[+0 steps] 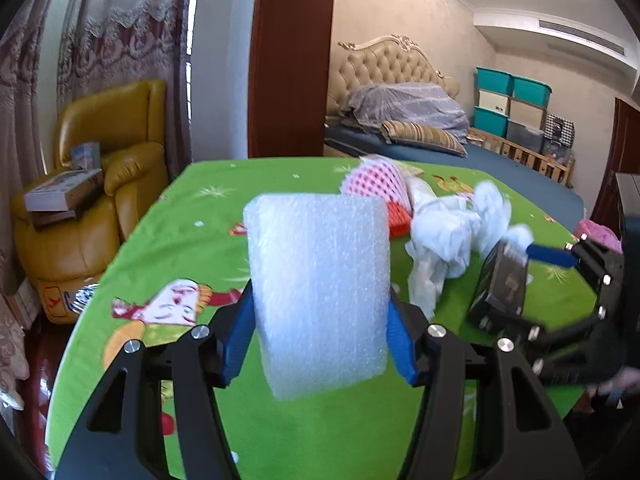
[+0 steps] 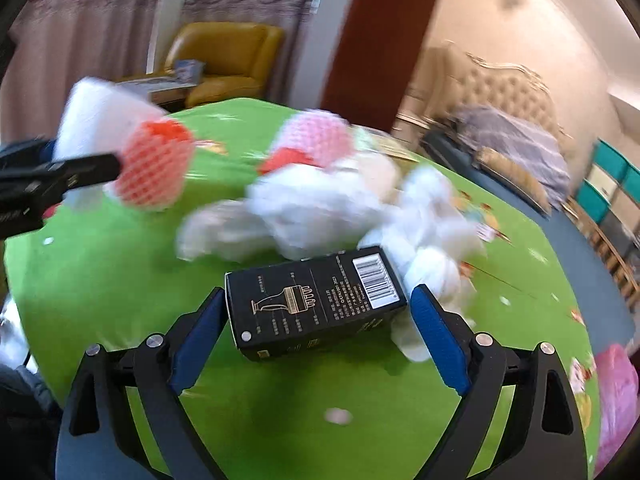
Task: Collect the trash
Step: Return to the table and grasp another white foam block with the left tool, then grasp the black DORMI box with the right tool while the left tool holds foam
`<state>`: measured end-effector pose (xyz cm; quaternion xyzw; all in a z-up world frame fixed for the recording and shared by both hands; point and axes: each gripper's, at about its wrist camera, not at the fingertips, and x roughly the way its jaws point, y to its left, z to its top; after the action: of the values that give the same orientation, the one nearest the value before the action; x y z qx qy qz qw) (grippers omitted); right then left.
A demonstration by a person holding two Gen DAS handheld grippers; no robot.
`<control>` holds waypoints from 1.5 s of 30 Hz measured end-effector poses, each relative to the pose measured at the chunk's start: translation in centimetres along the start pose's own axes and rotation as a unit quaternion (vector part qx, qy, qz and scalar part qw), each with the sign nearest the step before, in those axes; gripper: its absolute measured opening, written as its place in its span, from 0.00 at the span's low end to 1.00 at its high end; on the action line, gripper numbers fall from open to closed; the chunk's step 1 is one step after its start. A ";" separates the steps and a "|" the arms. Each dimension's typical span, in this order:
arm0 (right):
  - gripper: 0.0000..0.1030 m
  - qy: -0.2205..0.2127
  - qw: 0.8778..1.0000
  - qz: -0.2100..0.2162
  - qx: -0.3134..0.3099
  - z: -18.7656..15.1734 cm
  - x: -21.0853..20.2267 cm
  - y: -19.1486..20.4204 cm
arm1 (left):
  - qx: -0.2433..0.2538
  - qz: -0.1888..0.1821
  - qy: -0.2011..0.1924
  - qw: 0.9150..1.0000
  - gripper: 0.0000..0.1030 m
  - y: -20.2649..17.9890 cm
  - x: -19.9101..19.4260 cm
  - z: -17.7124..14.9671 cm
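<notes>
A white foam block (image 1: pixel 320 292) stood upright, pinched between the blue pads of the left gripper (image 1: pixel 320 332) above the green tablecloth (image 1: pixel 192 216). The right gripper (image 2: pixel 316 332) straddled a black carton (image 2: pixel 316 304), whose long axis ran across the fingers; its left pad touched the carton, the right one stood slightly apart. Crumpled white wrapping (image 2: pixel 320 208) and foam fruit nets (image 2: pixel 154 168) lay just beyond the carton, nearer the right gripper.

We see the foam block (image 1: pixel 318 292) between the left gripper (image 1: pixel 320 336) pads, above the table (image 1: pixel 192 216). To its right the crumpled paper (image 1: pixel 452 236) lies on the table, with the mesh sleeves (image 1: pixel 376 184) behind it. The box (image 2: pixel 316 304) sits between the right gripper (image 2: pixel 316 336) fingers, before the paper. Behind the table stand the armchair (image 1: pixel 116 152) at left and the bed (image 1: pixel 460 152) at right.
</notes>
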<state>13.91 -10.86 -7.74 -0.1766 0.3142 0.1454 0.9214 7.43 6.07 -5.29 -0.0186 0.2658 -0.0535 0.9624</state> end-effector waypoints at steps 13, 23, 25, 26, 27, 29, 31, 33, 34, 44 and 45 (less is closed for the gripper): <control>0.83 0.037 0.987 0.017 0.158 -3.5 -0.4 -10.1 | 0.086 -0.071 0.020 0.994 0.55 -7.3 3.0 1.2; 0.83 0.044 0.989 0.024 0.139 -4.5 -1.4 -9.1 | 0.072 -0.098 0.024 0.992 0.56 -6.6 2.3 0.7; 0.83 0.050 0.989 0.026 0.139 -4.9 -1.5 -8.9 | 0.065 -0.101 0.035 0.992 0.56 -6.3 2.5 0.1; 0.83 0.053 0.989 0.028 0.138 -5.0 -1.4 -8.8 | 0.063 -0.102 0.040 0.992 0.55 -6.2 2.6 -0.2; 0.80 0.054 0.989 0.028 0.135 -5.1 -1.4 -8.7 | 0.063 -0.103 0.041 0.992 0.55 -6.2 2.6 -0.3; 0.78 0.049 0.989 0.023 0.134 -5.1 -1.5 -8.7 | 0.065 -0.104 0.042 0.992 0.55 -6.3 2.6 -0.4; 0.77 0.038 0.989 0.027 0.141 -5.1 -1.9 -9.0 | 0.069 -0.103 0.039 0.991 0.55 -6.4 2.5 -0.5; 0.77 0.021 0.989 0.027 0.145 -4.9 -2.6 -9.3 | 0.074 -0.103 0.034 0.991 0.54 -6.5 2.3 -0.4; 0.77 0.016 0.989 0.030 0.146 -4.8 -2.8 -9.4 | 0.075 -0.104 0.033 0.991 0.54 -6.6 2.2 -0.3; 0.77 -0.004 0.987 0.020 0.159 -4.4 -4.0 -10.7 | 0.097 -0.107 0.019 0.989 0.54 -8.3 1.8 0.5; 0.77 -0.005 0.987 0.019 0.159 -4.4 -4.1 -10.7 | 0.098 -0.106 0.017 0.989 0.54 -8.4 1.8 0.6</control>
<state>12.50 -22.94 -5.93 -0.0209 0.3316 0.1119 0.9365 8.47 -2.47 -5.13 0.0490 0.2723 -0.1809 0.9438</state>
